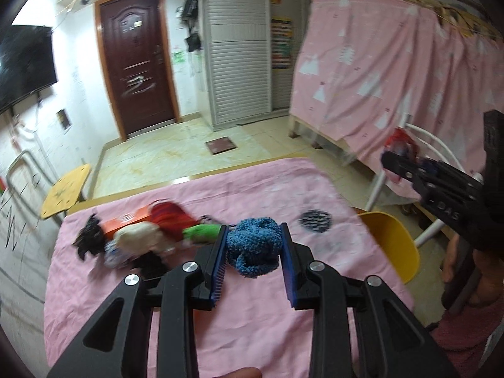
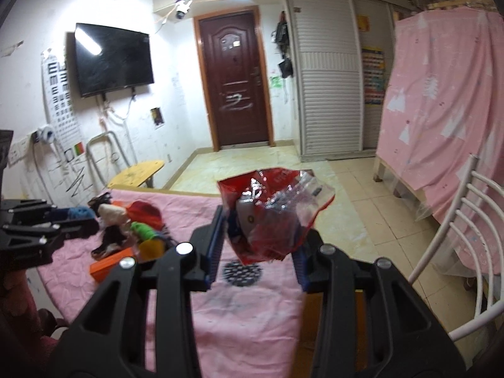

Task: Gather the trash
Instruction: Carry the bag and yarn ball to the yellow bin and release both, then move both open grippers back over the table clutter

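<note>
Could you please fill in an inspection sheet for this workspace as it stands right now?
Surface: table under a pink cloth, wrinkled, with a dark round print.
Job's things: red wrapper held up off the table; blue knitted bundle held.
Clutter: pile of cloth items and an orange box on the cloth.
Grippers: left gripper shut on the bundle; right gripper shut on the wrapper.
Cables: cords hang below the TV.
Surroundings: brown door, yellow chair, white chair.
</note>
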Demonstrator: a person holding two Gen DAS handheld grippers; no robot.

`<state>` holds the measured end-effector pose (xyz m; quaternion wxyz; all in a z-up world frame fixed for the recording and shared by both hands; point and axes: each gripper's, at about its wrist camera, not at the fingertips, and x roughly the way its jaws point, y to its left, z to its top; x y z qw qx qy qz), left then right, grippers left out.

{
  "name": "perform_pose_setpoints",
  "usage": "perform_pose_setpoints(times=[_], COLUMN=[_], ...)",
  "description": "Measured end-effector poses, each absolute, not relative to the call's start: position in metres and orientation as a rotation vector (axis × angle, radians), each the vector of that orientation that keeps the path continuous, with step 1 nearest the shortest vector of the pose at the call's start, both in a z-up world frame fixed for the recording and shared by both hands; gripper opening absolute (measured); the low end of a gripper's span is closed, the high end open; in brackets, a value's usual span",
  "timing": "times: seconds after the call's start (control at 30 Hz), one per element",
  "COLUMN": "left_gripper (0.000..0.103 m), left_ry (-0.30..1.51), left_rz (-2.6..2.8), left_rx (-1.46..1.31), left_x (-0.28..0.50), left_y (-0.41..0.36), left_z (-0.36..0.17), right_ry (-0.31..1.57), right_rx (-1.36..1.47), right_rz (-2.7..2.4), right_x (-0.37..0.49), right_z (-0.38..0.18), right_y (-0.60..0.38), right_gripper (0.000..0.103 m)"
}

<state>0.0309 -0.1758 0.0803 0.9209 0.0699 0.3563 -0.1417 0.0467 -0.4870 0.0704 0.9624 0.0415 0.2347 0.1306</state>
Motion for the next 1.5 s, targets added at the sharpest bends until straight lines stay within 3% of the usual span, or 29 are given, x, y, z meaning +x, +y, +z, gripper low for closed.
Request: perform_pose_setpoints(times=[0.33,0.37,0.4,0.47,0.83,0.9,1.0,1.5], left_gripper=[0.024,0.024,0.024,0.024,0.024,0.034,0.059,0.060], left_ry=[0.789,0.801,0.811,0.828,0.875,0.884,0.893,0.859], left_rz=[-0.426,-0.445,-0.458,-0.483,-0.658,-0.679,-0.704,-0.668], left_rx=[0.219,0.224,0.228,0.236,0.263,0.255,0.242,0.198], left_x=[0.043,0.046,0.049,0.052,0.059,0.061,0.064,0.064], left_y=[-0.249,-0.258,-0.265,-0.282,-0.369,-0.379,-0.387,-0.358], left_z=[0.075,0.075,0.075,0.075,0.057,0.055,0.053,0.068], right_ry=[0.505,0.515,0.531,0.532,0.374,0.348,0.336,0.358], right_rx=[0.142,0.146,0.154,0.165,0.473,0.516,0.530,0.453], right_rz=[0.168,0.161,0.150,0.122,-0.081,-0.084,-0.087,-0.034], right_x=[0.048,0.048,0.050,0.050,0.021,0.015,0.015,0.026], right_z=[0.062,0.060,0.057,0.053,0.056,0.056,0.057,0.060], right_y=[-0.536,-0.539,-0.545,-0.555,-0.648,-0.658,-0.662,-0.634], right_gripper=[0.039,0.047,0.067,0.086,0.086,0.086,0.086,0.086])
